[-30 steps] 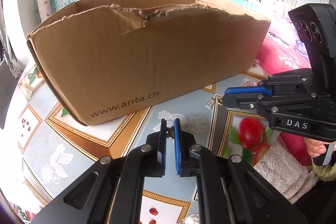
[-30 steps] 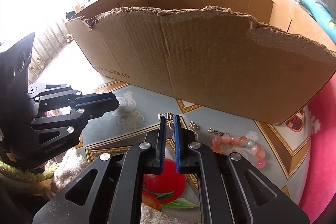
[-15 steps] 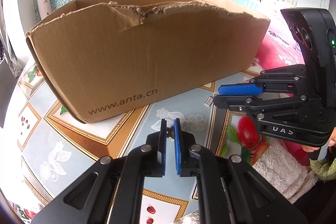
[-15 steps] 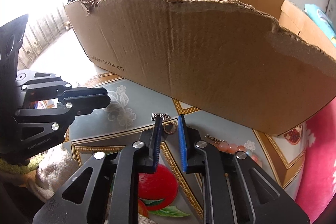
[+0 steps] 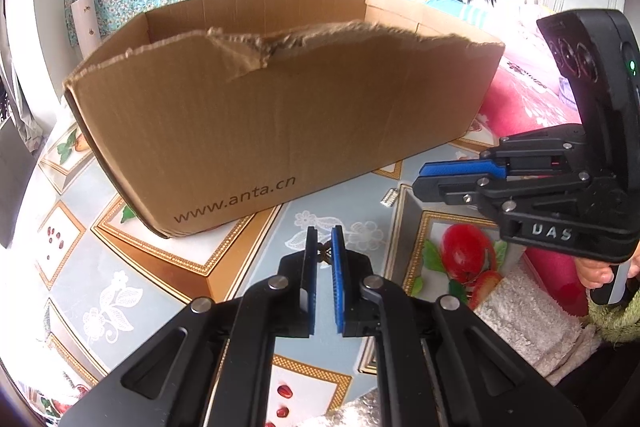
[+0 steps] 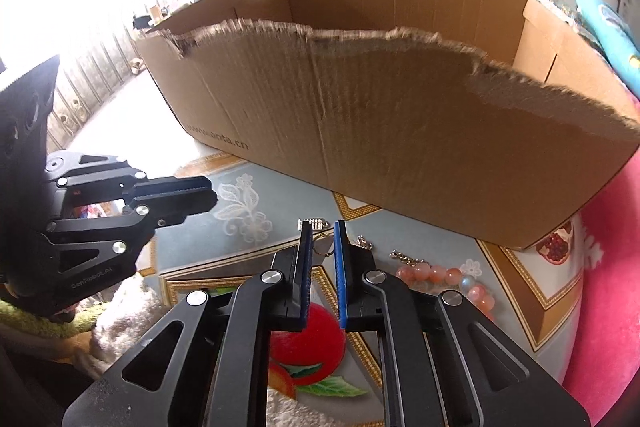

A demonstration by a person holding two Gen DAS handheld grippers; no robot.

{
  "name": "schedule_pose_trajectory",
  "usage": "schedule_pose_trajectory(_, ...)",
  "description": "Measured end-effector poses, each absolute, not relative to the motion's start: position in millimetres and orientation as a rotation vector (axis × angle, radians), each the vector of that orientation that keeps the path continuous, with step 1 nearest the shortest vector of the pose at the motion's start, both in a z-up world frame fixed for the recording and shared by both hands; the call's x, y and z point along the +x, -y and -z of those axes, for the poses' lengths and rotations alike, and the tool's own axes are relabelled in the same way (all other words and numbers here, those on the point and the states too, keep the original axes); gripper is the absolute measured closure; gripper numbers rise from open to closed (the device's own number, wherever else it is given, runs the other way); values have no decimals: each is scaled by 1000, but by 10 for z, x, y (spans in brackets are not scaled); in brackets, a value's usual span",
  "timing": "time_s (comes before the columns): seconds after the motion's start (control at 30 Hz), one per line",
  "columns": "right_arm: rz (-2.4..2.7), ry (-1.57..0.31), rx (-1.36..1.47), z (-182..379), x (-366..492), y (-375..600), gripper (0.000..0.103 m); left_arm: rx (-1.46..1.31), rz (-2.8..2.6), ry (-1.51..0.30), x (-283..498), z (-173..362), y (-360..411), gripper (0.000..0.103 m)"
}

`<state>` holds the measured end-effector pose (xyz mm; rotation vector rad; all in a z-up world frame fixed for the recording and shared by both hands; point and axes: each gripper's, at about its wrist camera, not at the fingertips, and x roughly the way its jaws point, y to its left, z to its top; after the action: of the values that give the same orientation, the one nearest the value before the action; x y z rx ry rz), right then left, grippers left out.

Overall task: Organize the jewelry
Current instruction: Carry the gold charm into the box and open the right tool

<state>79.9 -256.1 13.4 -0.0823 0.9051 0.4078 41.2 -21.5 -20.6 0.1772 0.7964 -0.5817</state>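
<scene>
Since the earlier frames, my right gripper (image 6: pixel 323 233) has risen a little with its catch, so more of the box's inner wall shows over the torn edge; my left gripper (image 5: pixel 324 241) has hardly shifted. Right gripper: jaws nearly together, pinched on a small ring (image 6: pixel 322 247) of thin metal that hangs between the tips. Left gripper: jaws drawn almost fully together on a small brass-coloured piece (image 5: pixel 323 255), too small to identify. From the right wrist view the left gripper (image 6: pixel 208 195) sits at the left, just clear of the table; from the left wrist view the right gripper (image 5: pixel 420 179) sits at the right, held by a hand (image 5: pixel 600 273).

Near field, on the patterned tablecloth (image 6: pixel 248 219): a pink bead bracelet (image 6: pixel 444 277) with a short chain end (image 6: pixel 404 259), right of my right gripper; a second chain fragment (image 6: pixel 364 242) just beside the right jaw; a small silver bar clasp (image 6: pixel 310 223) just beyond the tips, seen also from the left wrist (image 5: pixel 390 197).

Far field: the open cardboard box (image 5: pixel 280 123), its near wall torn along the top, standing on the table.

Progress, as I judge it: early to middle. Two pieces are lifted but not yet in the box; the bracelet, chain bits and clasp remain to collect. The box floor is hidden.
</scene>
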Motion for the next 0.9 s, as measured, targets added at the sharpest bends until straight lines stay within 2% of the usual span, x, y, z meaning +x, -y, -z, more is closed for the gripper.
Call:
schedule_pose_trajectory(0.3, -513, -726, 17, -944, 624, 2798, 94, 104, 679, -668, 265, -491, 148, 97)
schedule_pose_trajectory(0.5, -512, -654, 61, -1259, 928, 2917, 94, 49, 744, -588, 453, -949, 180, 97)
schedule_pose_trajectory(0.7, -464, -780, 103, -1105, 1500, 3059, 94, 7, 722, -748, 1057, -989, 379, 97)
schedule_pose_trajectory(0.9, -424, -931, 162, -813, 1893, 3136, 91, -22, 702, -935, 1613, -740, 603, 97)
